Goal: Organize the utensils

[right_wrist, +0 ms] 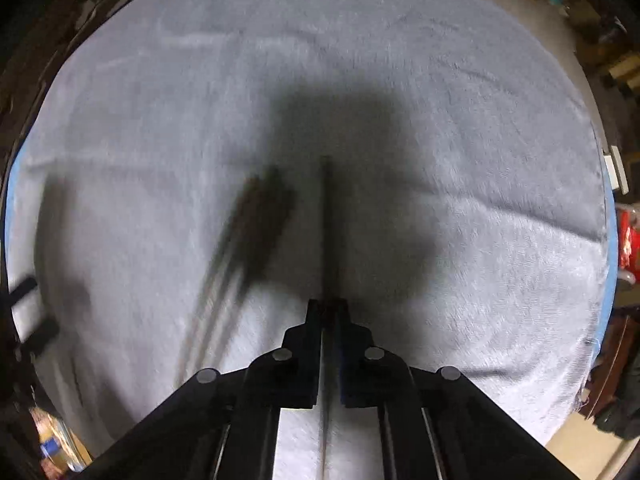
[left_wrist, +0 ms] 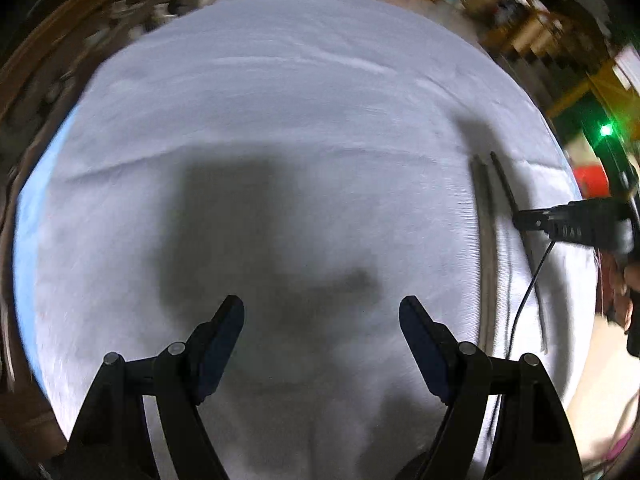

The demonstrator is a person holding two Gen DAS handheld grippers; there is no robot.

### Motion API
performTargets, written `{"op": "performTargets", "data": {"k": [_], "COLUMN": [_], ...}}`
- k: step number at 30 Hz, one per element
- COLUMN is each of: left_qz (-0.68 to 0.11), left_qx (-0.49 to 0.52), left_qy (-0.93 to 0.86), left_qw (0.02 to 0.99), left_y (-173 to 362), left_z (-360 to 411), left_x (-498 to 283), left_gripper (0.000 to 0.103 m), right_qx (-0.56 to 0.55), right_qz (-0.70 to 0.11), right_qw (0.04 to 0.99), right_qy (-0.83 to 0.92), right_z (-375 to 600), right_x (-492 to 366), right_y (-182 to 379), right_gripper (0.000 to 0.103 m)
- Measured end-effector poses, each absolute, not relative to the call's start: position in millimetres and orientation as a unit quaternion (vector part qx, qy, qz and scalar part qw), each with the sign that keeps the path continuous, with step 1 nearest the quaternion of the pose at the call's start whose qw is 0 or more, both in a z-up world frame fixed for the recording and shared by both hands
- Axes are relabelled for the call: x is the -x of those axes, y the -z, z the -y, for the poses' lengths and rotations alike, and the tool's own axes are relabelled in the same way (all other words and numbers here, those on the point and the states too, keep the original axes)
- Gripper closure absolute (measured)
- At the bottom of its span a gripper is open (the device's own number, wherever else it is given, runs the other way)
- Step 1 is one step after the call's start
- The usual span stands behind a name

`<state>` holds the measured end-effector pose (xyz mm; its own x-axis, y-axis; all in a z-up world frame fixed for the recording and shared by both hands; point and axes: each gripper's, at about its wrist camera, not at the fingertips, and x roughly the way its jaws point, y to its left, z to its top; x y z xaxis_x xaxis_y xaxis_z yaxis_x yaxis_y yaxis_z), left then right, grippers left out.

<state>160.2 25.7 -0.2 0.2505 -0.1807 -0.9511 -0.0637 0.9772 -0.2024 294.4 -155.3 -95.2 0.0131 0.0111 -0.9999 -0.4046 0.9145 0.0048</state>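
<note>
Chopsticks are what we take the thin dark rods on the grey cloth to be, though blur keeps us from being sure. From the left wrist camera we count two: one paler rod lying flat on the cloth and one darker rod just beside it, angled and passing under the tip of the right gripper. From the right wrist camera the gripped chopstick runs straight ahead between the fingers, its far end over the cloth and its near end passing back under the camera.

Our right gripper has its jaws pressed together, pinching that chopstick. Left of it, the smeared streaks could be one rod with its shadow or two rods; we cannot tell which.

Our left gripper hangs over bare cloth with its jaws spread wide and nothing between them; only a broad shadow lies below.

The cloth fills both views, with a blue edge peeking out at the side. Cluttered shelving beyond the cloth is too blurred to identify. A thin black cable trails from the right gripper, and a hand behind it is cut off at the frame's rim.
</note>
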Motion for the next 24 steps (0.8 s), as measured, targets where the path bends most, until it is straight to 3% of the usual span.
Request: {"op": "performTargets", "data": {"k": [11,20,24], "left_qz": [-0.662,-0.681,-0.683], "left_qx": [0.037,0.007,-0.005], "left_qy": [0.106,0.088,0.072], "left_qw": [0.741,0.727,0.727], "left_y": [4.0,21.8,22.8], "left_z": [69.9,98.3,101.6], "left_x": [-239.6,-255.0,-259.6], "left_gripper": [0.023,0.023,0.038], "right_qx": [0.061,0.046,0.04], "right_qz": [-0.69,-0.689,-0.69], "right_qw": [0.694,0.692,0.691], "right_qy": [-0.194,-0.21,-0.211], "right_z": [208.9,226.3,231.0], "right_x": [-295.3,-306.5,-307.8], "right_y": [91.3,91.6,91.6], "right_gripper": [0.096,0.095,0.094]}}
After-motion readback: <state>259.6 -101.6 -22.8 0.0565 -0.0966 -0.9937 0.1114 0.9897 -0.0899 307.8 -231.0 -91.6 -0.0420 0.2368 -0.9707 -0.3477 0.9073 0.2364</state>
